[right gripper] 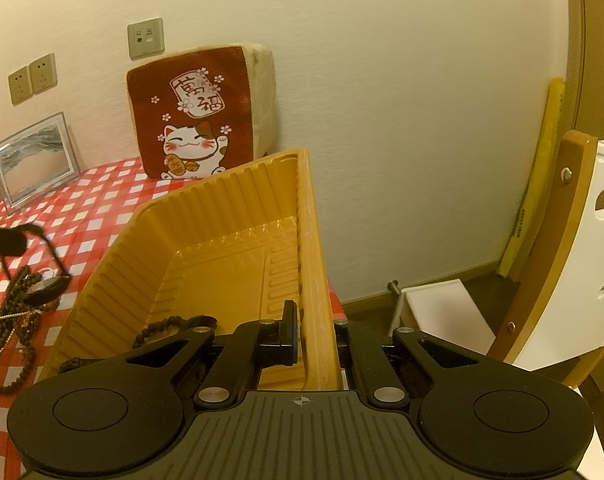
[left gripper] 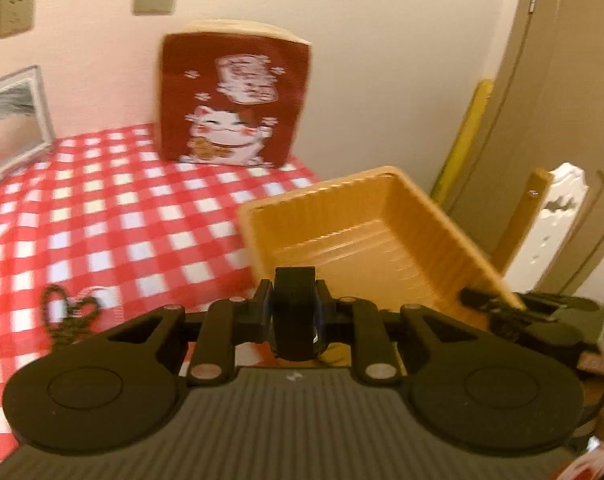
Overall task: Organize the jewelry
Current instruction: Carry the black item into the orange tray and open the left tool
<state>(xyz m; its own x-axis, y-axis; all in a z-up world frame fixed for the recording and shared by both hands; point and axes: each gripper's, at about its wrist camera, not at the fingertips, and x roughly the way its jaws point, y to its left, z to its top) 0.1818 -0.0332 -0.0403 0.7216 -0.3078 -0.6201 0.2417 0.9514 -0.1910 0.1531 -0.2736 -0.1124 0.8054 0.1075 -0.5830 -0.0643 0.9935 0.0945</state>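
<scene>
My left gripper point(left gripper: 294, 320) is shut on a black watch point(left gripper: 294, 316), held just in front of the orange plastic tray point(left gripper: 341, 248). My right gripper point(right gripper: 315, 340) is shut on the tray's right wall point(right gripper: 313, 280) and holds the tray tilted over the table's right edge. A dark bead bracelet point(right gripper: 170, 326) lies inside the tray near its front. More bead strands point(right gripper: 10, 328) lie on the red checked cloth point(right gripper: 94, 216) left of the tray; one dark strand point(left gripper: 68, 312) shows in the left wrist view. The left gripper's fingers point(right gripper: 6, 240) show at the far left of the right wrist view.
A red lucky-cat cushion point(left gripper: 234, 100) leans on the wall at the back of the table. A framed picture point(right gripper: 34, 156) stands at the back left. A wooden and white chair point(right gripper: 561, 260) and a white box point(right gripper: 441, 312) stand right of the table.
</scene>
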